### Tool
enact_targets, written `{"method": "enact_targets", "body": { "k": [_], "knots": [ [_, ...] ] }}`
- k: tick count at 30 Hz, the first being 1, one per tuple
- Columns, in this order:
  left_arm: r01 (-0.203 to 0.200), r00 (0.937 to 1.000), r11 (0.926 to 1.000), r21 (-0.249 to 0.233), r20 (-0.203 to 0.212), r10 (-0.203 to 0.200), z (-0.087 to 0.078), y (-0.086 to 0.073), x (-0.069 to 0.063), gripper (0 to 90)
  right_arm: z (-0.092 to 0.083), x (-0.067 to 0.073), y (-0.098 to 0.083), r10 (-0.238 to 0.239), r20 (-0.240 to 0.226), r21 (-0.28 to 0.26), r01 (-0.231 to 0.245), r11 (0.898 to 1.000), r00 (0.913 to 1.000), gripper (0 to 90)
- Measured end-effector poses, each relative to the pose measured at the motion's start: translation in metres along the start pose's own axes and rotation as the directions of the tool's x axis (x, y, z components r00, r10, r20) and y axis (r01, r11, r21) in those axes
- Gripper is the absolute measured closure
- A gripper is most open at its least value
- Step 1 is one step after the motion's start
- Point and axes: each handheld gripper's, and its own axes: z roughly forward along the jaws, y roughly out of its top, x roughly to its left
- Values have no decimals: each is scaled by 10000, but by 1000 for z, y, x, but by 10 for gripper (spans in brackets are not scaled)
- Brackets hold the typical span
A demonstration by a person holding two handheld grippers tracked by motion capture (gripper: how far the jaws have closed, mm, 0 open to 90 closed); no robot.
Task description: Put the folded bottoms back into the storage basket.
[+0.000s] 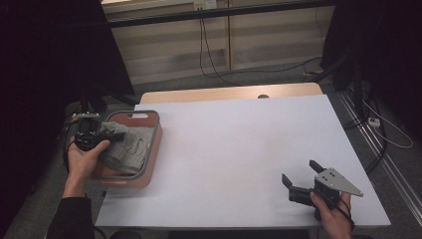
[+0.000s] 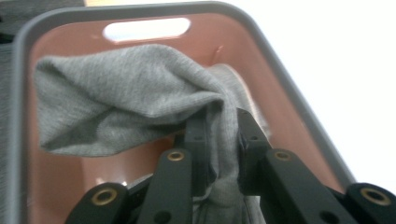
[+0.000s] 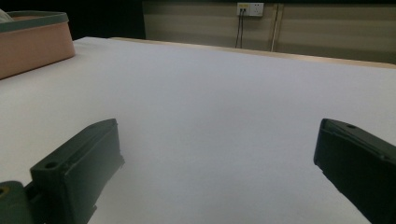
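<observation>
Left gripper [image 2: 217, 140] clamps grey cloth [image 2: 126, 102] in the pink basket [image 1: 154, 144] at nine o'clock; lifting out likely follows; right gripper [image 1: 298, 177] gapes wide.

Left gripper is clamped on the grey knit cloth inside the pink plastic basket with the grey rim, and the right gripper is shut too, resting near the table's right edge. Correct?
Not quite: the right gripper is open, as the right gripper view shows. The left gripper does clamp the grey knit cloth in the pink plastic basket.
</observation>
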Motion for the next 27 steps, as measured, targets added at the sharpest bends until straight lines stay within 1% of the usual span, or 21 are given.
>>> {"method": "enact_targets", "body": {
  "k": [2,5,7,8,9,10,13,14,15,16,17,18,19,21,22,23,24,25,26,27],
  "knots": [
    [-102,9996,9998,192,-266,107,1,0,0,785,0,0,0,5,-9,1,-5,10000,10000,4],
    [-246,9981,9986,464,-555,272,1,-2,3,781,0,0,0,2,-17,1,-2,10000,10000,5],
    [-228,9966,9976,658,-776,279,1,-3,5,779,0,0,0,14,-8,15,-14,10000,10000,4],
    [-242,9949,9964,812,-961,320,1,-4,6,779,0,0,0,5,-1,12,-5,10000,10000,5],
    [-268,9918,9950,960,-1217,384,1,-5,7,778,0,0,0,5,-1,13,-5,10000,10000,4],
    [-188,9903,9942,1056,-1349,331,1,-6,8,776,0,0,0,-2,-2,16,2,10000,10000,4],
    [-150,9879,9917,1278,-1515,345,1,-10,12,775,1,0,0,12,-4,32,-12,10000,10000,4],
    [-152,9852,9904,1374,-1673,383,2,-10,12,775,1,0,0,15,-5,30,-15,10000,10000,4],
    [-263,9828,9881,1515,-1768,533,2,-11,13,773,1,0,0,15,-2,31,-15,10000,10000,5],
    [-239,9772,9848,1718,-2039,593,4,-12,14,770,1,0,0,17,-3,28,-17,10000,10000,4],
    [-239,9772,9848,1718,-2039,593,4,-12,14,770,1,0,0,17,-3,28,-17,10000,10000,4],
    [-227,9763,9825,1847,-2073,616,5,-12,14,770,0,0,0,0,-7,17,0,10000,10000,4],
    [-177,9763,9822,1869,-2088,573,5,-12,15,770,0,0,0,17,-8,19,-17,10000,10000,4],
    [-69,9750,9791,2035,-2163,518,6,-12,15,771,0,0,0,20,-8,14,-20,10000,10000,5],
    [-74,9748,9784,2067,-2166,531,7,-12,16,771,0,0,0,22,-8,17,-22,10000,10000,5],
    [-3,9746,9772,2121,-2187,478,7,-12,16,773,0,0,0,10,-12,19,-10,10000,10000,4],
    [123,9716,9742,2253,-2328,416,9,-12,18,775,0,0,0,-4,-26,13,4,10000,10000,4],
    [123,9716,9742,2253,-2328,416,9,-12,18,776,0,0,0,-4,-26,13,4,10000,10000,4],
    [270,9713,9702,2407,-2358,314,12,-13,19,777,0,0,0,1,-12,18,0,10000,10000,4],
    [270,9713,9702,2407,-2358,314,12,-13,19,778,0,0,0,1,-12,18,0,10000,10000,4]
  ]
}}
